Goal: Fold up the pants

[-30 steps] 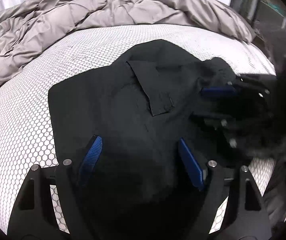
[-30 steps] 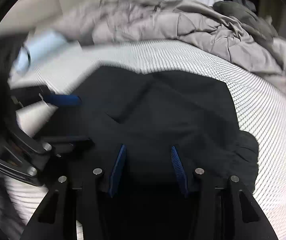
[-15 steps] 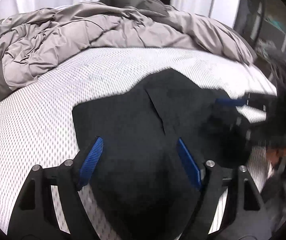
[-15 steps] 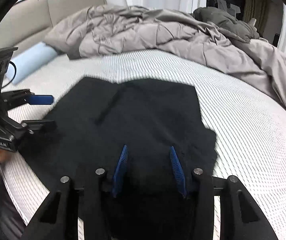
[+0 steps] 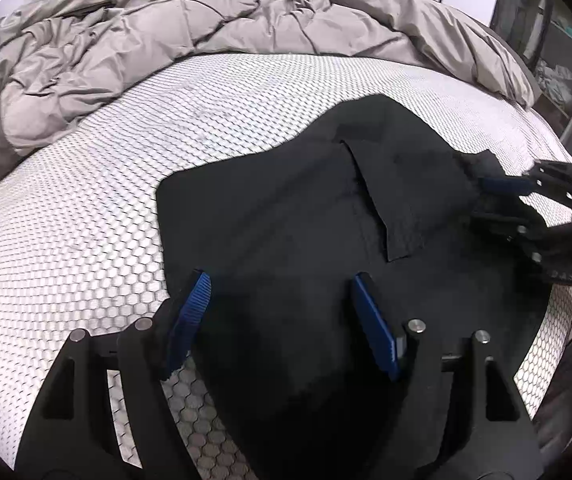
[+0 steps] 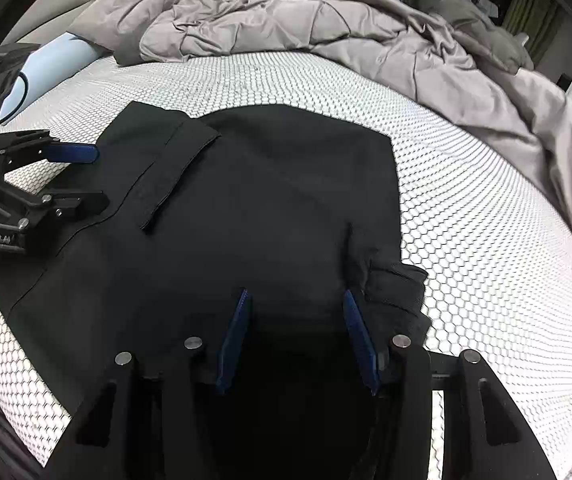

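Both black two-finger grippers with blue ribbed pads hang over the black fabric pants [image 5: 294, 248], which lie spread flat on the white honeycomb-patterned mattress [image 5: 86, 208] near its front edge.

Left gripper [image 5: 282, 316]: its jaws stand fairly wide and are closing, with dark cloth showing in the gap between them. Whether the pads press on that cloth I cannot tell; the left pad sits right at the pants' edge, where black fabric meets white mattress. Seen from the right wrist, this gripper [image 6: 80, 178] reaches in from the left, its 2 fingers apart at the side of the pants.

Right gripper [image 6: 294, 336]: its jaws are at a middling gap over the near part of the pants, dark cloth between them; contact is not clear. From the left wrist it [image 5: 498, 200] shows at the right border of the pants, beside a bunched corner of cloth.

A rectangular flap [image 6: 182, 168] lies folded over the pants' upper surface. A small crumpled fold [image 6: 396, 288] sits at the right edge.

Beyond the pants, a rumpled grey quilted duvet [image 5: 166, 40] is heaped across the far side of the mattress. A pale blue cylindrical bolster [image 6: 52, 66] lies at the far left.
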A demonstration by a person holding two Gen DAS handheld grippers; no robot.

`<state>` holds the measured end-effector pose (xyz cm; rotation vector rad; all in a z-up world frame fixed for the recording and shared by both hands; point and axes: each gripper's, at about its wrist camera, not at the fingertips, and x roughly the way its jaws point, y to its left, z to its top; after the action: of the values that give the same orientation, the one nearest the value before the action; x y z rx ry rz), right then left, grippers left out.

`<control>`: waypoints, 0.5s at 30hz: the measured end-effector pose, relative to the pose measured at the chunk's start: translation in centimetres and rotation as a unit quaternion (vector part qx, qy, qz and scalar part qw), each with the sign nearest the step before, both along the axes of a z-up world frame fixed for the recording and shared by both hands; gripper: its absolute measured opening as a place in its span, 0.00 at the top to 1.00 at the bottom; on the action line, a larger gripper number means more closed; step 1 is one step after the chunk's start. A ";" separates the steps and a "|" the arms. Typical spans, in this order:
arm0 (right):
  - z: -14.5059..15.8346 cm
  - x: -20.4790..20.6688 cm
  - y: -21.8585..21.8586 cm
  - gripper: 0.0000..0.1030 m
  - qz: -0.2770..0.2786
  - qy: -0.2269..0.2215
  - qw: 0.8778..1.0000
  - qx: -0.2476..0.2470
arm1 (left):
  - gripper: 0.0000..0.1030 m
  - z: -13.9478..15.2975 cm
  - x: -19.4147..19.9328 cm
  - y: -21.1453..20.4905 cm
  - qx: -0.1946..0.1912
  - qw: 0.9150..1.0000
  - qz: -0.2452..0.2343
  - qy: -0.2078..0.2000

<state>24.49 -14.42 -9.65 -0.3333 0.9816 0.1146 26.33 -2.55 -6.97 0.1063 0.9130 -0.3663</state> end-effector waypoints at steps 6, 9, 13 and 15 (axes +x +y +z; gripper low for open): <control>0.8 2.7 2.4 0.52 -0.004 -0.037 0.997 0.071 | 0.40 1.4 1.6 -1.5 -0.014 0.999 0.010 -0.027; -1.5 5.5 3.2 0.52 -0.024 -0.003 0.997 0.067 | 0.40 -0.1 4.3 -2.4 0.015 1.000 0.018 -0.005; -2.1 5.3 2.7 0.51 -0.031 0.002 0.999 -0.004 | 0.40 -0.9 4.5 -1.8 0.019 1.000 0.003 -0.007; -1.8 4.3 1.1 0.52 -0.040 -0.003 0.998 -0.050 | 0.40 -0.9 4.0 -1.2 0.016 1.000 0.004 -0.006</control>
<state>28.78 -13.35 -11.42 -0.3856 0.9955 -0.0075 30.31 -3.74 -7.90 0.1347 0.9080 -0.3432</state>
